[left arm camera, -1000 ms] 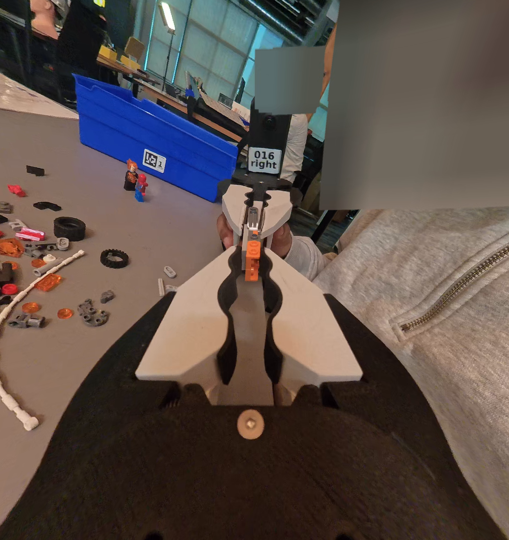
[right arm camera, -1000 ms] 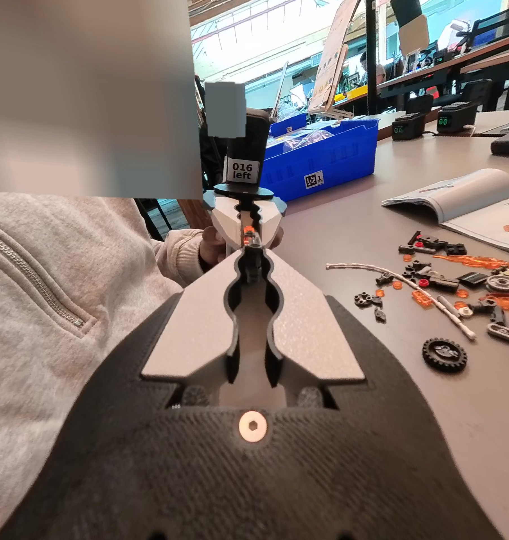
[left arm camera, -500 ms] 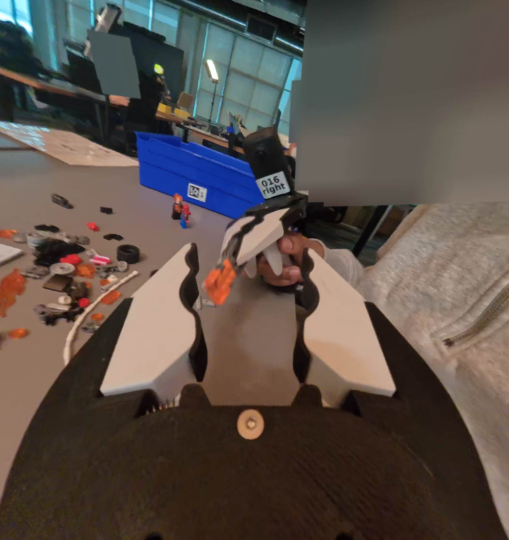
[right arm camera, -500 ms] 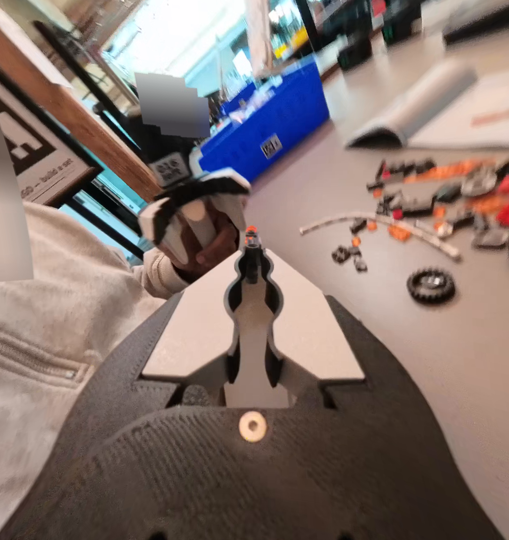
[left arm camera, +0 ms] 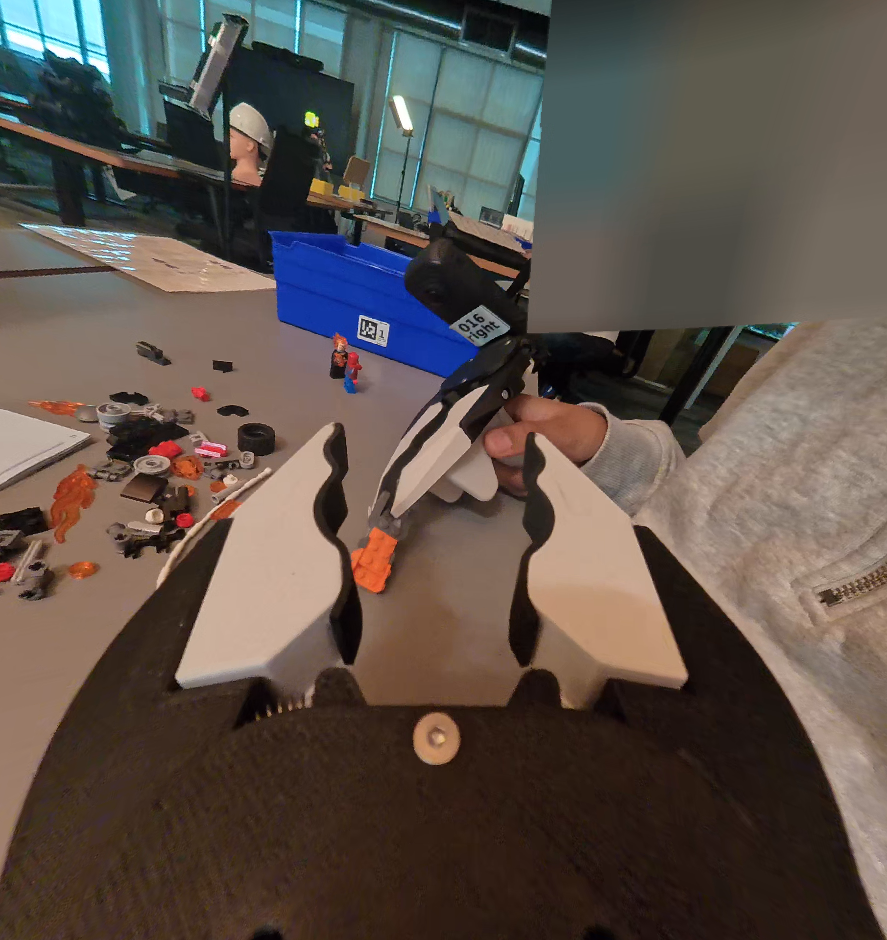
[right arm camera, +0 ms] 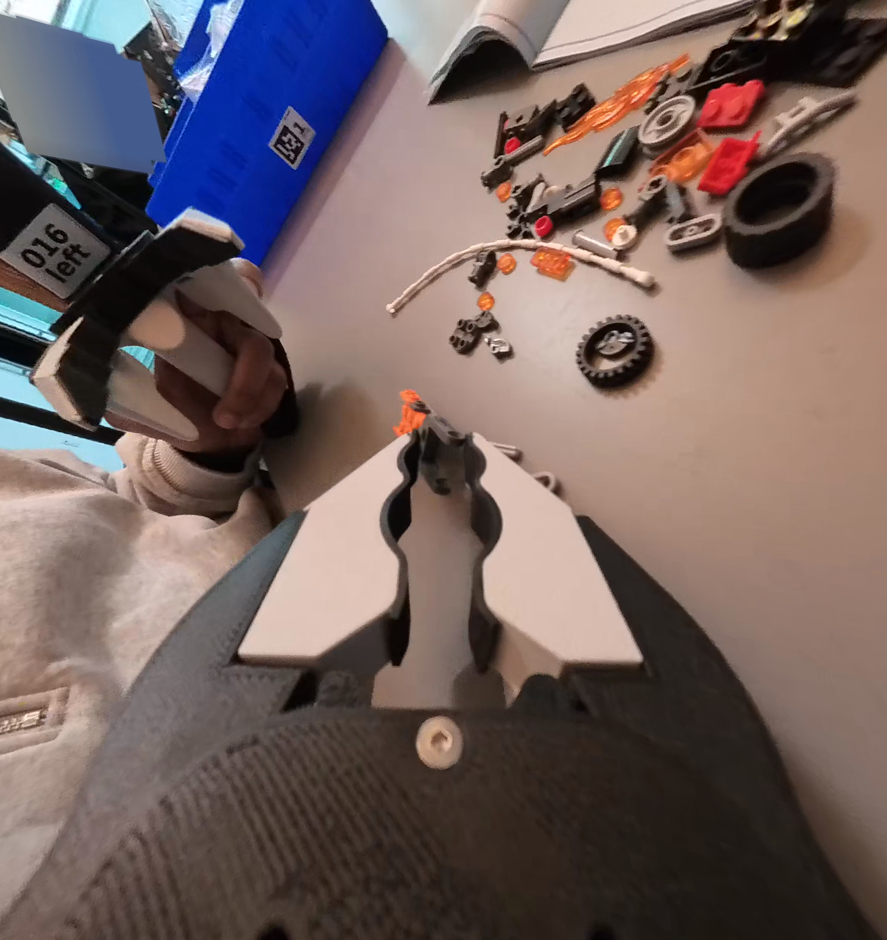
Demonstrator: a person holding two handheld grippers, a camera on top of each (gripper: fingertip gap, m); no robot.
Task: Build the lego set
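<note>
A small orange and dark grey lego assembly (left arm camera: 375,557) hangs from my right gripper (left arm camera: 388,516), which is shut on its grey end and tilted down toward the table. In the right wrist view the same assembly (right arm camera: 433,447) sits between the shut fingertips of the right gripper (right arm camera: 438,450), with the orange part (right arm camera: 408,412) sticking out past them. My left gripper (left arm camera: 433,447) is open wide and empty, and the assembly hangs between its fingers without touching them. The left gripper (right arm camera: 141,325) also shows in the right wrist view, at the left.
Loose lego parts (left arm camera: 141,483) lie scattered on the grey table (left arm camera: 431,600): black tyres (right arm camera: 777,208), a toothed wheel (right arm camera: 614,351), a white flexible hose (right arm camera: 507,254), orange flame pieces (left arm camera: 72,496). A blue bin (left arm camera: 360,310), two minifigures (left arm camera: 344,361) and an open booklet (right arm camera: 558,35) stand farther off. The left gripper's tips are roughly 10 cm from the right gripper's.
My left gripper let go of the orange assembly and opened wide. My right gripper kept hold of it, swung away and tilted down toward the table.
</note>
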